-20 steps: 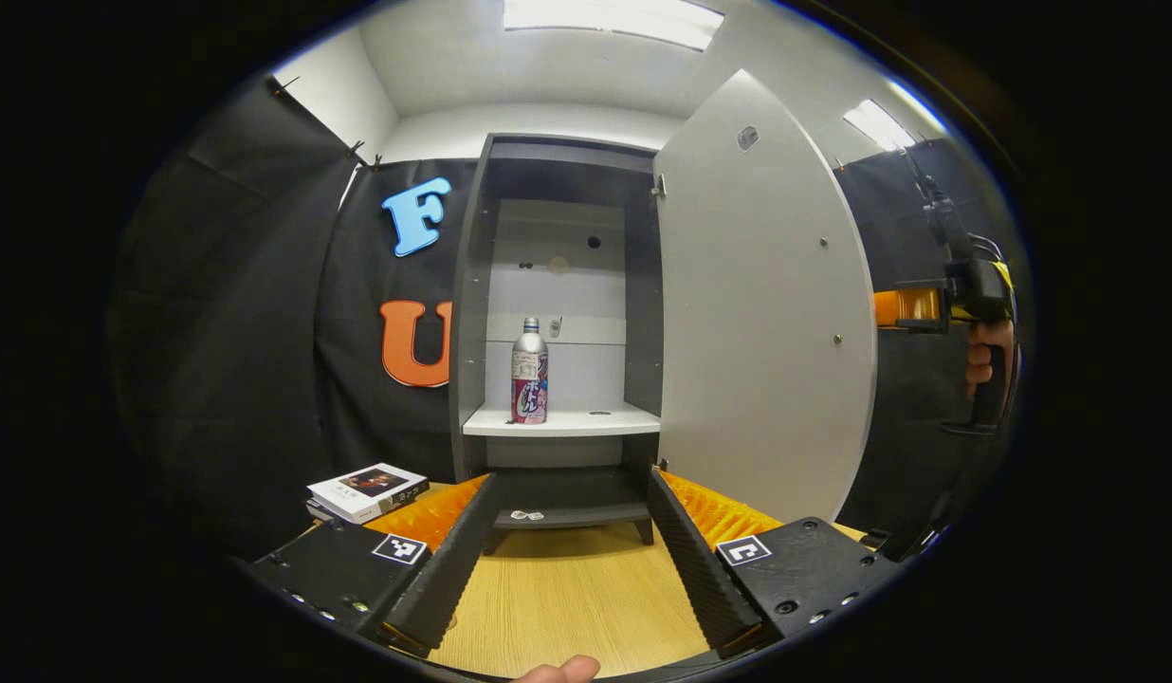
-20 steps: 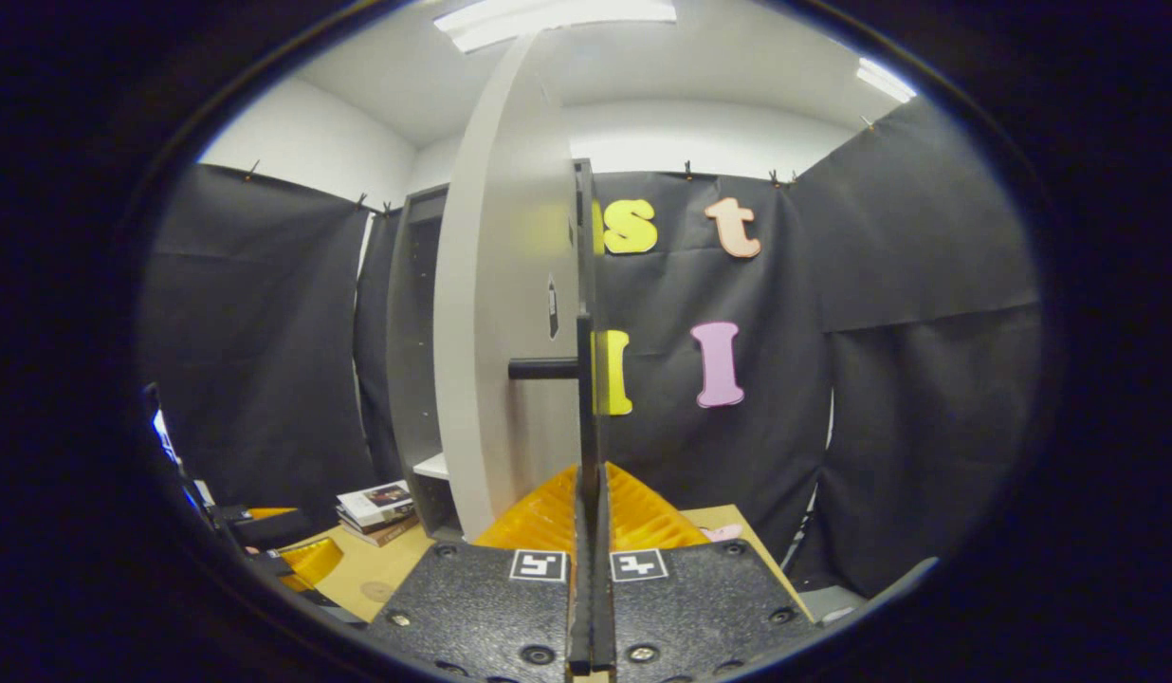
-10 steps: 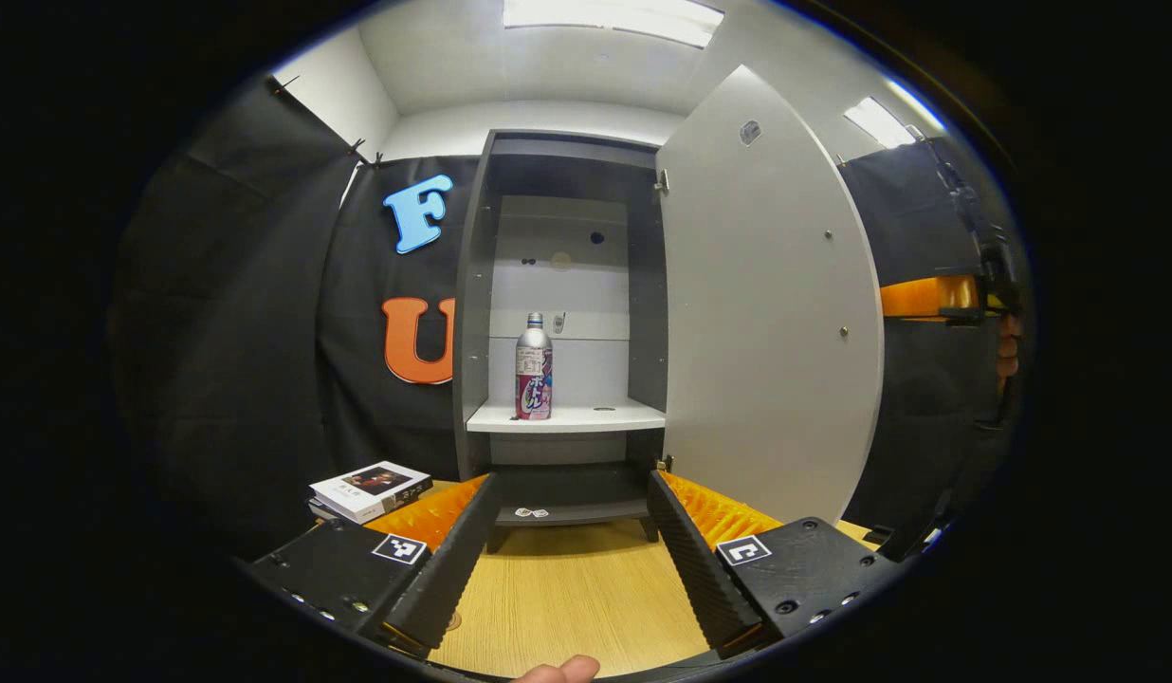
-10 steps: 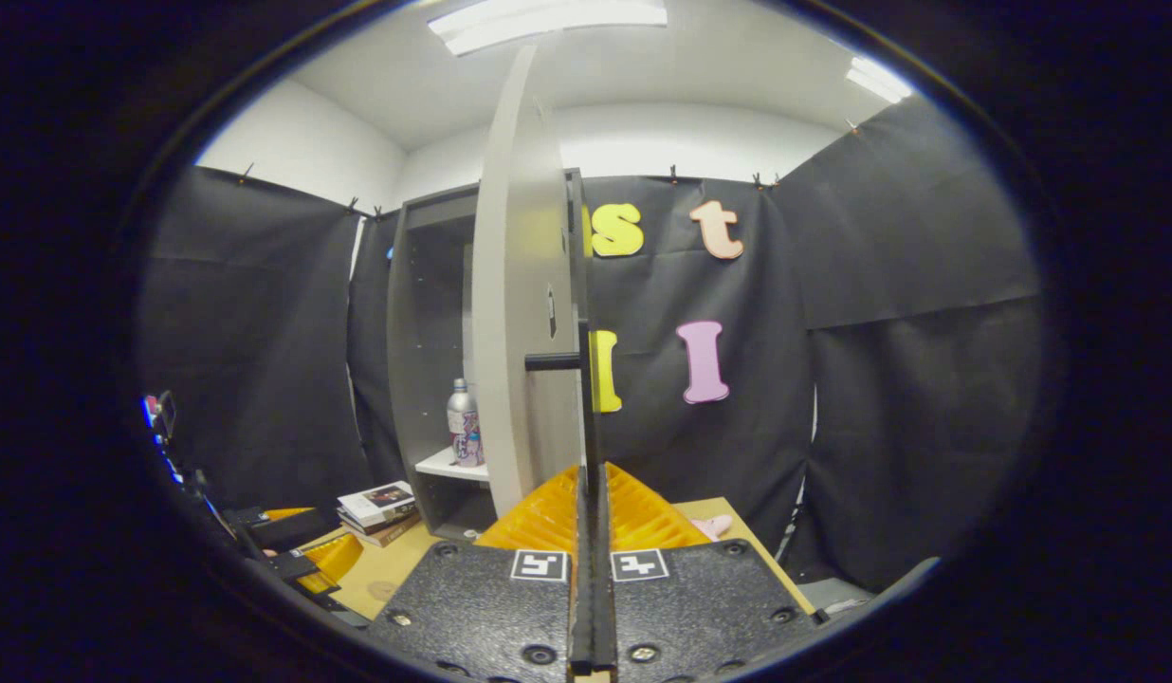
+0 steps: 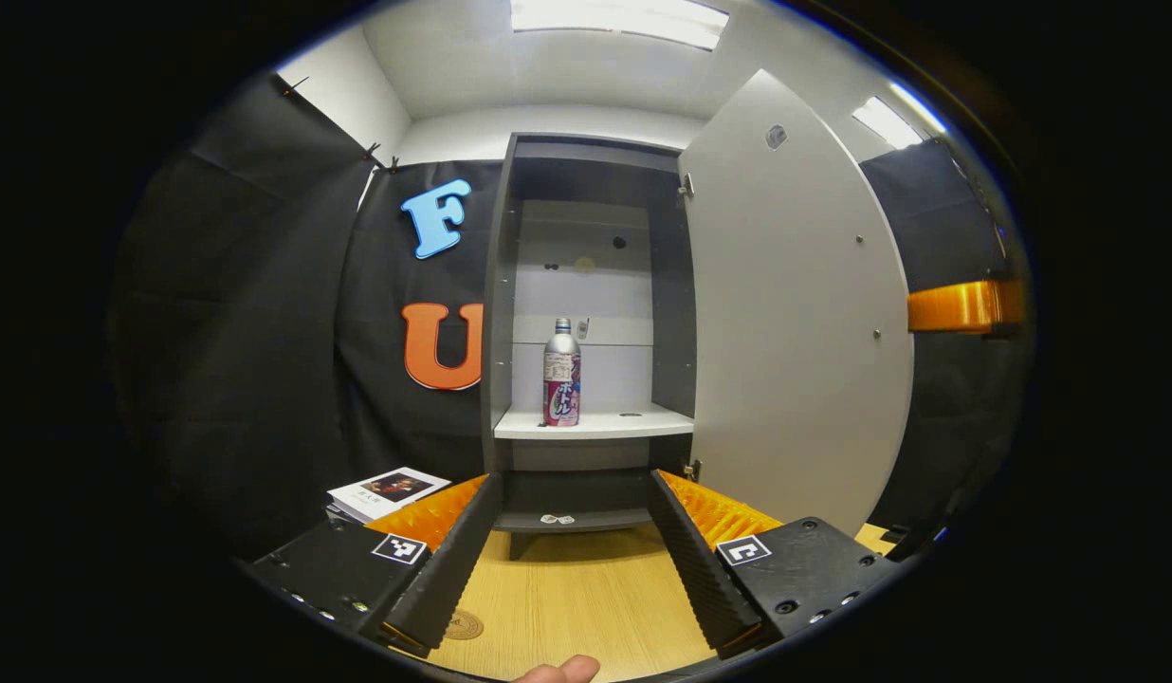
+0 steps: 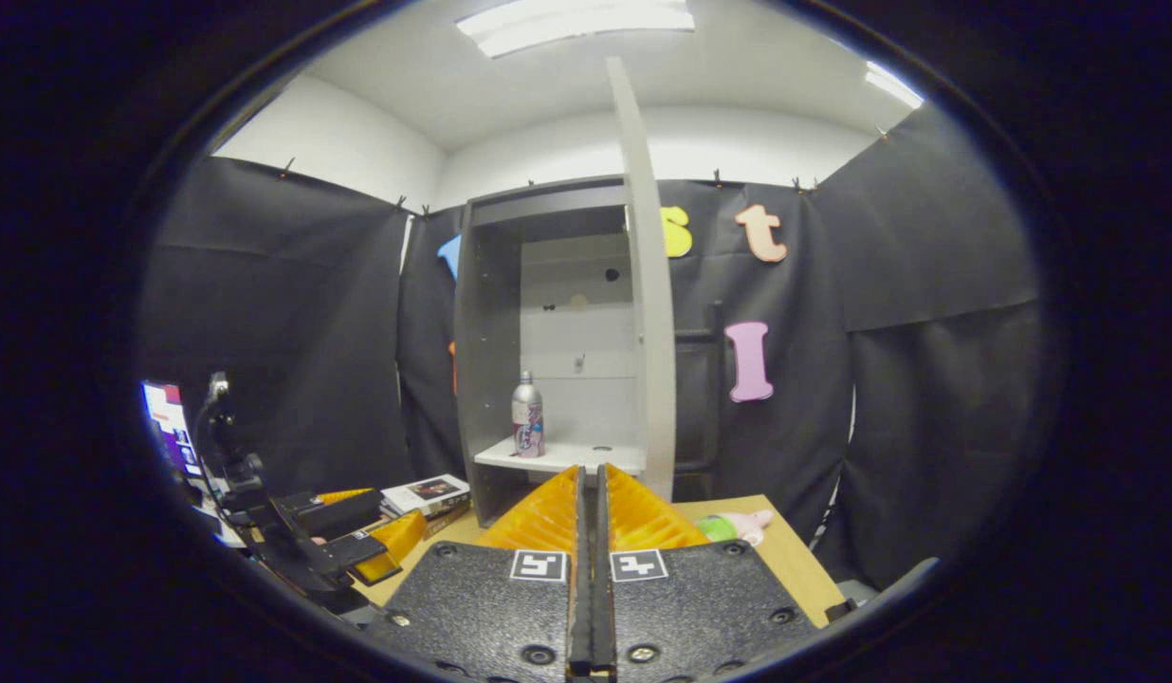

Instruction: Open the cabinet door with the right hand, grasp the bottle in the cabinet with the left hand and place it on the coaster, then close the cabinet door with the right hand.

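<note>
- Left gripper view: the left tool [image 5: 572,560] hangs above the wooden worktop [image 5: 586,607] with its two fingers spread wide, holding nothing.
- Straight ahead stands the cabinet [image 5: 499,313], its door [image 5: 795,313] swung out to the right, so the inside is in plain sight.
- The bottle [image 5: 561,373] stands upright on the cabinet's white shelf [image 5: 633,424], towards the shelf's left side, well apart from the tool.
- The coaster [image 5: 464,625], a small round disc, lies on the worktop just beside the tool's left finger.
- A book [image 5: 389,490] lies on the worktop left of the cabinet's foot.
- At the far right edge, beyond the door, a part of the right tool [image 5: 965,305] shows.
- Right gripper view: the right tool [image 6: 591,569] has its fingers pressed together with nothing between them, and it is apart from the door [image 6: 648,285], which is seen nearly edge-on.
- The door's dark handle [image 6: 714,332] sits on its far face.
- The bottle [image 6: 526,427] is on the shelf in the open cabinet [image 6: 486,332].
- Low on the left, the left tool [image 6: 344,536] shows near a stack of books [image 6: 425,493].
- A small soft toy [image 6: 733,525] lies on the worktop [image 6: 785,550] to the right.
</note>
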Available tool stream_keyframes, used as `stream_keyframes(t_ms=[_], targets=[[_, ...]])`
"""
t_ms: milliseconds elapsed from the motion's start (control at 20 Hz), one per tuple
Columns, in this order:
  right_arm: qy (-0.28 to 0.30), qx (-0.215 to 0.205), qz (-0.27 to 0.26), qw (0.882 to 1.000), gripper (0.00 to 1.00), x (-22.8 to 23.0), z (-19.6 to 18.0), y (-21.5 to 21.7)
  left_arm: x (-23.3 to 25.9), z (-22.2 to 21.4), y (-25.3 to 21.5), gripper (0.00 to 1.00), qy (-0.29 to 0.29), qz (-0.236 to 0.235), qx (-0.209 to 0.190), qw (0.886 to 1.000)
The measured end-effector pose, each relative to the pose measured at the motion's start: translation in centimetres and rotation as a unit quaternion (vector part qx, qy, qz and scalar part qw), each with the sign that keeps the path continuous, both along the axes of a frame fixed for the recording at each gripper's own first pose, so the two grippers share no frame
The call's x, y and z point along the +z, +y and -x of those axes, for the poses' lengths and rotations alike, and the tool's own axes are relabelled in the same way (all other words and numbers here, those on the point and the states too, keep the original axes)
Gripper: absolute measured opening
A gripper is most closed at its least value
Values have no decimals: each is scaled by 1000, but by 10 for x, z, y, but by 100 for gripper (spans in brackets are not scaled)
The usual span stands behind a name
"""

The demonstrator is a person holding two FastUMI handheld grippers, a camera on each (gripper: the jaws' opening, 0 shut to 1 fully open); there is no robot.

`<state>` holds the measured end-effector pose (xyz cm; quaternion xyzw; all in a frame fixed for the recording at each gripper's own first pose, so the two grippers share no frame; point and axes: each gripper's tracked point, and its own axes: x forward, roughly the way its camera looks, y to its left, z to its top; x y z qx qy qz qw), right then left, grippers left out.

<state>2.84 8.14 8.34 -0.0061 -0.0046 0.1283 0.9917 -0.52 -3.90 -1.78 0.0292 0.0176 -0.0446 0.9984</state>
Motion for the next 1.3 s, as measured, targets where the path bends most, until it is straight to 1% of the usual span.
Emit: stream_keyframes(t_ms=[150,200,250,300,350,400,450,500,550,600,650,700,750,850,1000,1150,1300], targets=[[11,-14,11,1000,4,-27,-22,5,0,-1,9,95,-1,1,5,1000],[11,-12,17,1000,4,-35,-24,14,1,-1,10,95,-2,0,5,1000],[11,-8,22,1000,7,-41,-25,22,1,-1,12,95,-2,-1,5,1000],[12,-4,25,1000,13,-46,-28,29,1,-1,13,95,-2,-4,6,1000],[12,-7,27,1000,31,-50,-31,30,2,-2,15,95,-2,-6,5,1000],[12,-7,25,1000,39,-52,-34,33,1,-3,17,95,-3,-8,6,1000],[12,-1,19,1000,58,-53,-37,35,1,-6,18,95,-3,-9,5,1000],[13,0,13,1000,64,-53,-39,38,0,-9,19,95,-3,-8,4,1000],[14,-4,10,1000,65,-55,-41,38,2,-11,20,95,-4,-6,3,1000],[16,-8,7,1000,67,-56,-42,37,3,-15,22,95,-5,-5,2,1000],[18,-8,4,1000,75,-59,-45,38,5,-21,23,95,-7,-4,0,1000],[21,-11,0,1000,78,-62,-43,39,8,-29,24,95,-12,-3,-3,1000],[26,-7,-1,1000,83,-64,-44,42,11,-38,25,95,-15,-3,-7,1000],[30,-5,-4,1000,90,-66,-45,44,18,-64,23,95,-22,1,-20,1000],[32,7,-8,999,90,-66,-43,49,23,-117,18,95,-31,6,-33,999],[38,12,-14,999,90,-69,-41,54,28,-180,10,95,-43,-19,-40,998],[52,8,-8,999,90,-75,-43,55,7,-239,-5,95,-19,-22,-50,998]])
